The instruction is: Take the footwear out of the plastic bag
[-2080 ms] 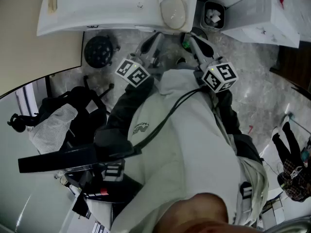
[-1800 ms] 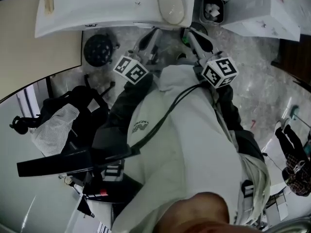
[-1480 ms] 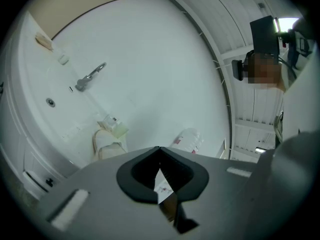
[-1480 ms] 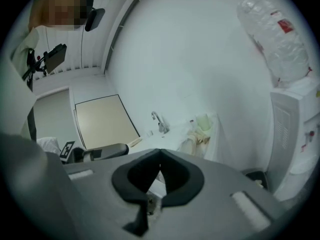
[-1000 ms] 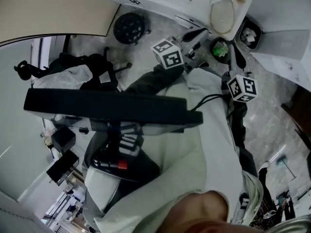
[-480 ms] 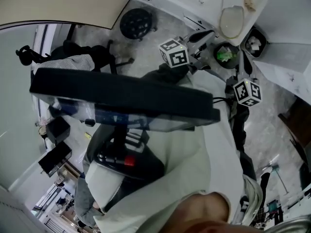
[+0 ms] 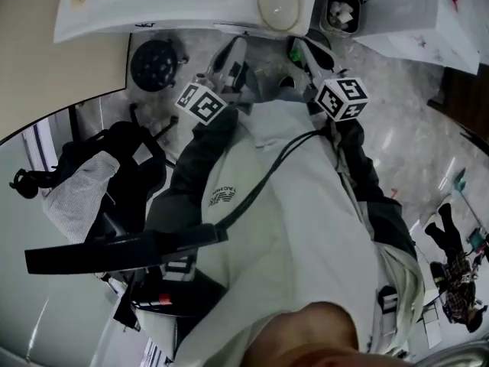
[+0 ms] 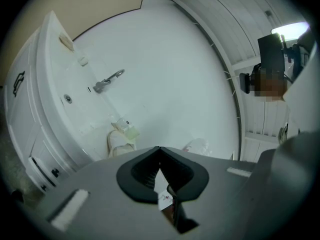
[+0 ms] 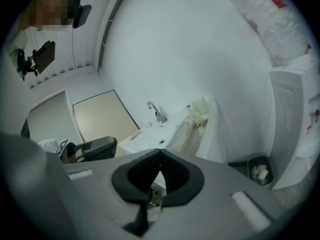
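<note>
White tabletop (image 7: 153, 10) with the sink is back across the top of the head view. A second ago the head had swung off to one side and a dark flat bar (image 7: 114, 249) crossed mid-frame. Now that bar sits low at the left again, and the framing matches about two seconds back. Both hand-held grippers are again side by side in front of the person's white jacket (image 7: 306, 228), aimed at the tabletop's edge. Left hand-held gripper (image 8: 160, 150): jaws together, nothing between them, same as throughout. Right hand-held gripper (image 9: 160, 153): jaws fully together too, empty. Task item: a pale oval bundle (image 7: 279, 6) lies at the tabletop's near edge, ahead of both hand-held grippers and near a waste bin (image 7: 340, 14) on the floor. It is likely the bagged footwear, but neither plastic nor shoe can be confirmed at this size. It is apart from both hand-held grippers and not touched. Read: the only change is a look-away and return, so no progress on the task; nothing opened, nothing pulled out. The next move would need the jaws opened before reaching the bundle.
</note>
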The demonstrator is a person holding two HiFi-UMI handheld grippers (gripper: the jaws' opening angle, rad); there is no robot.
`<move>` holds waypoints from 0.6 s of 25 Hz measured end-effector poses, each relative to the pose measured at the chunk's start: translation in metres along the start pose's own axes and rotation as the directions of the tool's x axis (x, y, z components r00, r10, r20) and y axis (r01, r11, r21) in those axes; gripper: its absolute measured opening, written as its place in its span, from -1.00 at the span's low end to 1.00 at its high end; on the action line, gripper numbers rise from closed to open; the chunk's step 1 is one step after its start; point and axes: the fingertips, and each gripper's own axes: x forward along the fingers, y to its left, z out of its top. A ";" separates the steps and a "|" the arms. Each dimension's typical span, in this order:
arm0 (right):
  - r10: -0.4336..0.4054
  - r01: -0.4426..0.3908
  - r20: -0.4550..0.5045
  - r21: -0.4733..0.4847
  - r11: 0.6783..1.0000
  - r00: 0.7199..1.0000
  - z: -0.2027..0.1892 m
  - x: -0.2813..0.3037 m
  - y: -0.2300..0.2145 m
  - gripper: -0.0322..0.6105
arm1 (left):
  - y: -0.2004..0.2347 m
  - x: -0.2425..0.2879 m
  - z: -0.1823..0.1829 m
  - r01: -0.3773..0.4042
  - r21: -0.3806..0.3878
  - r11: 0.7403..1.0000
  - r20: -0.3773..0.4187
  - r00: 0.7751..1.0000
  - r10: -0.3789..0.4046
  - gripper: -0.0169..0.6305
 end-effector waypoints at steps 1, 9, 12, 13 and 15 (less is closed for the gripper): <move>-0.010 0.010 -0.011 0.034 0.999 1.000 -0.003 0.005 -0.004 -0.90 | 0.004 0.001 0.001 0.000 -0.008 1.000 -0.007 1.000 0.000 -0.97; -0.151 0.162 -0.087 0.142 0.977 0.985 -0.026 0.026 -0.019 -0.89 | 0.035 0.036 0.026 0.065 -0.059 0.996 -0.133 0.988 -0.072 -0.96; -0.195 0.207 -0.079 0.187 0.960 0.978 -0.031 0.038 -0.022 -0.57 | 0.046 0.056 0.041 0.100 -0.053 0.994 -0.176 0.978 -0.108 -0.97; -0.204 0.214 -0.069 0.215 0.953 0.977 -0.031 0.043 -0.024 -0.39 | 0.049 0.062 0.045 0.113 -0.049 0.992 -0.191 0.974 -0.121 -0.97; -0.227 0.233 -0.056 0.272 0.934 0.972 -0.032 0.049 -0.026 -0.37 | 0.053 0.072 0.052 0.139 -0.046 0.989 -0.224 0.964 -0.146 -0.97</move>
